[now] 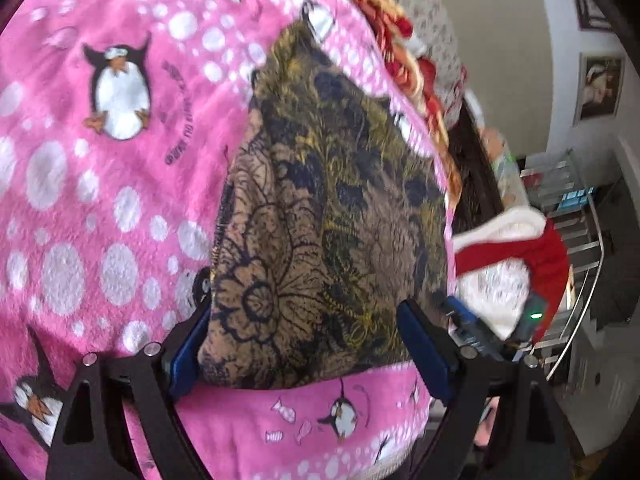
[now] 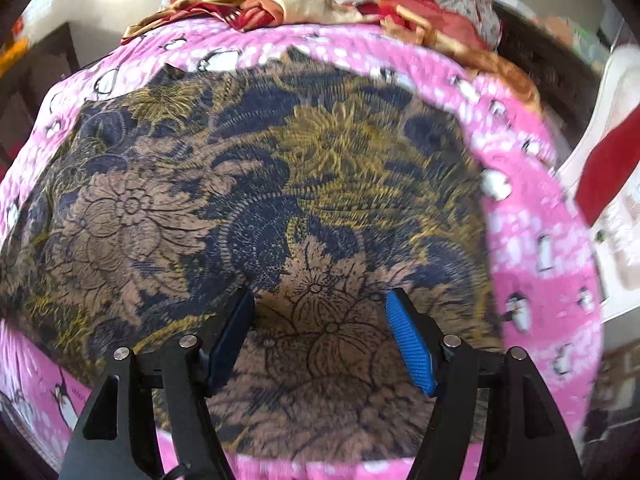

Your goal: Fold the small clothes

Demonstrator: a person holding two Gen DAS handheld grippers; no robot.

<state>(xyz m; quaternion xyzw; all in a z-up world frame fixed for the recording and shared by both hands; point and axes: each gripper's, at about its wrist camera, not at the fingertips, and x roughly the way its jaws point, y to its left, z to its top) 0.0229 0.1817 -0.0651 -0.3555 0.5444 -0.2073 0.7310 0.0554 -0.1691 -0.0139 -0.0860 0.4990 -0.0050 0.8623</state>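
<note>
A small brown garment with a dark blue and yellow flower print (image 1: 320,208) lies on a pink penguin blanket (image 1: 100,200). My left gripper (image 1: 304,312) is open, its blue-padded fingers (image 1: 424,344) standing either side of the garment's near edge. In the right wrist view the same garment (image 2: 260,200) spreads wide and flat on the blanket (image 2: 536,248). My right gripper (image 2: 320,312) is open just above the garment's near part, with cloth showing between its blue pads (image 2: 412,344). Neither gripper holds anything.
A heap of red and gold clothes (image 2: 304,0) lies at the far edge of the blanket. A red and white cloth (image 1: 516,248) hangs beyond the blanket's right edge, near a metal stair rail (image 1: 580,280). Dark furniture (image 2: 536,60) stands at the far right.
</note>
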